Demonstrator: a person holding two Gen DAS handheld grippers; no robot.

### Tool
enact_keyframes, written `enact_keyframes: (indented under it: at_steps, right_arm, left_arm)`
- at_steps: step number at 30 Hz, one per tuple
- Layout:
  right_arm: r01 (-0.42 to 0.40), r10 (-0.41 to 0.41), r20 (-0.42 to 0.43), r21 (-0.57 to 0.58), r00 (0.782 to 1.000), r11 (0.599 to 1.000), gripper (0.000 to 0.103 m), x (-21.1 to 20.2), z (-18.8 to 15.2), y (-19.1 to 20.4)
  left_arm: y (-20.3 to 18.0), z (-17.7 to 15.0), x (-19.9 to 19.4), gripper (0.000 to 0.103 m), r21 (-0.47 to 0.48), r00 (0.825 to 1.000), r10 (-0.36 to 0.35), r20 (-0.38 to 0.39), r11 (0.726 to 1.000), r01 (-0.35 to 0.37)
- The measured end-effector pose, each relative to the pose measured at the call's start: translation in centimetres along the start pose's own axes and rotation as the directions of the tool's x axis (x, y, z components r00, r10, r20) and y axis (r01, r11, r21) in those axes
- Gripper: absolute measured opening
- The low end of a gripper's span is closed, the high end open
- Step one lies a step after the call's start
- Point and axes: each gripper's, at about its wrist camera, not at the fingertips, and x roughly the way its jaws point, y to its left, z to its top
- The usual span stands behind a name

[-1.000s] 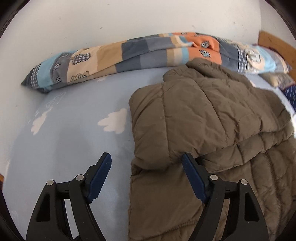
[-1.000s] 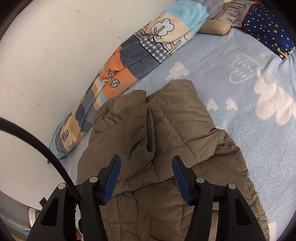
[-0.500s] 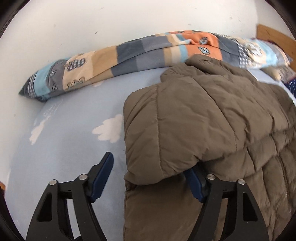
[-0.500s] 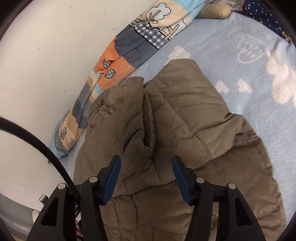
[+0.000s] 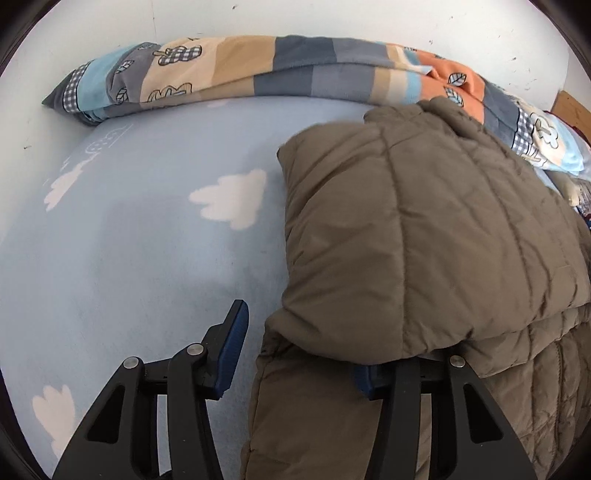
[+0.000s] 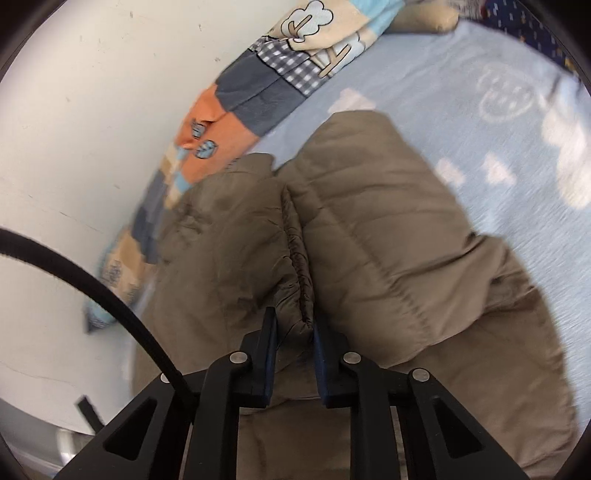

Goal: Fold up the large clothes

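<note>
An olive-brown quilted puffer jacket (image 5: 424, 236) lies on the light blue bed sheet (image 5: 129, 240), with both sleeves folded across its body. My left gripper (image 5: 295, 347) is open at the jacket's left edge; its left finger (image 5: 231, 350) rests on the sheet and its right finger is tucked under the folded sleeve. In the right wrist view my right gripper (image 6: 293, 332) is shut on the elastic cuff end of the jacket (image 6: 369, 240), where the two sleeves meet.
A patchwork quilt roll (image 5: 258, 70) lies along the white wall (image 5: 295, 18) behind the jacket; it also shows in the right wrist view (image 6: 236, 107). Dark starred fabric (image 6: 532, 33) and a beige pillow (image 6: 424, 16) lie at the far right. A black cable (image 6: 92, 288) crosses the left.
My right gripper moved forward and closed on the sleeve cuff. My left gripper slid forward, so its right finger went under the folded sleeve.
</note>
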Motion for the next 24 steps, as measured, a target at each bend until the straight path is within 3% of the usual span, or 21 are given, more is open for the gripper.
enact_keyframes:
  at_steps: [7, 11, 15, 21, 24]
  right_arm:
    - [0.137, -0.138, 0.004, -0.095, 0.99, 0.986, 0.02, 0.9, -0.4, 0.9]
    - [0.152, -0.152, 0.009, -0.086, 0.988, 0.985, 0.043, -0.9, 0.2, 1.6]
    - [0.186, -0.176, 0.1, -0.099, 0.979, 0.977, 0.045, -3.9, 0.7, 2.8]
    - [0.192, -0.155, 0.2, -0.18, 0.967, 0.965, 0.045, -5.7, 0.5, 4.9]
    - [0.189, -0.145, 0.188, -0.238, 0.971, 0.953, 0.045, -4.7, 0.1, 6.0]
  left_arm:
    - [0.4, 0.0, -1.0, 0.05, -0.005, 0.999, -0.002, -0.034, 1.0, 0.002]
    - [1.0, 1.0, -4.0, 0.051, -0.01, 1.0, -0.009, -0.026, 1.0, 0.008]
    - [0.9, 1.7, -6.1, 0.055, 0.031, 0.998, 0.055, -0.026, 0.998, -0.054]
    - [-0.1, 2.0, -6.4, 0.056, 0.166, 0.99, 0.124, -0.066, 0.98, -0.111]
    - [-0.9, 1.5, -6.4, 0.056, 0.302, 0.988, 0.106, -0.116, 0.951, -0.067]
